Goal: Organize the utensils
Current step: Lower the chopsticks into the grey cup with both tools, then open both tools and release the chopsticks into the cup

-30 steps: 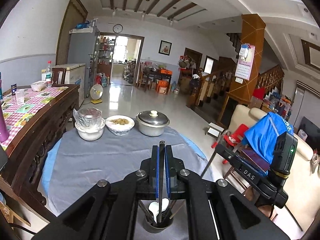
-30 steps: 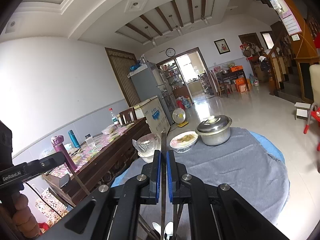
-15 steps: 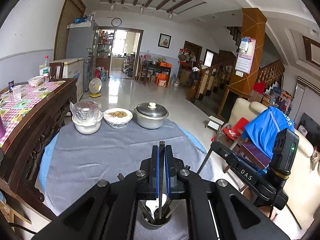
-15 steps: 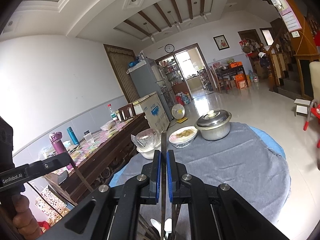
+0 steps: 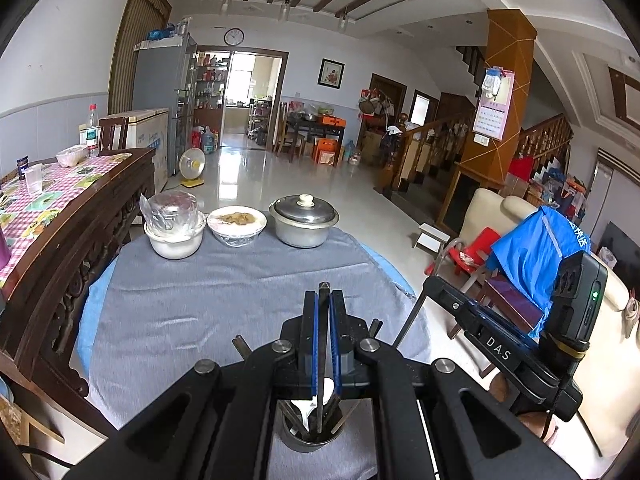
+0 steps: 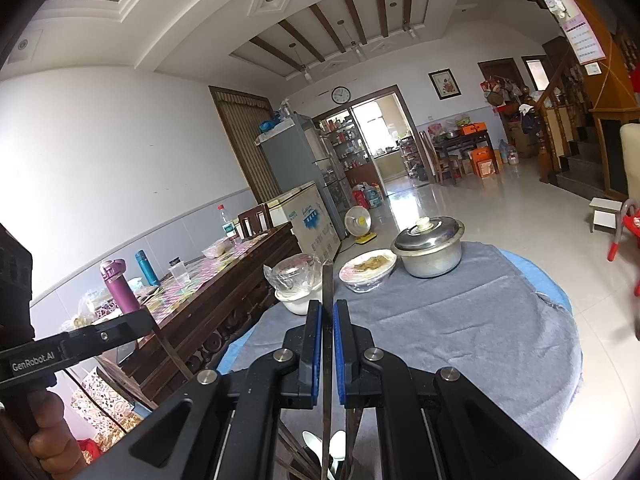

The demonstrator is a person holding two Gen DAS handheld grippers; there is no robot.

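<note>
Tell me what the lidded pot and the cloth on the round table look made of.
Pot: metal, likely steel or aluminium; dull silver sheen with reflections, pale knob on the lid. Cloth: soft woven fabric, matte grey, wrinkled, frayed at its edge.

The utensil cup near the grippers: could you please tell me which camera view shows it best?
The left wrist view: the utensil cup shows its rim and wall below the gripper. The right wrist view shows only utensil handles and spoon bowls at its bottom edge; the cup itself is cut off.
</note>
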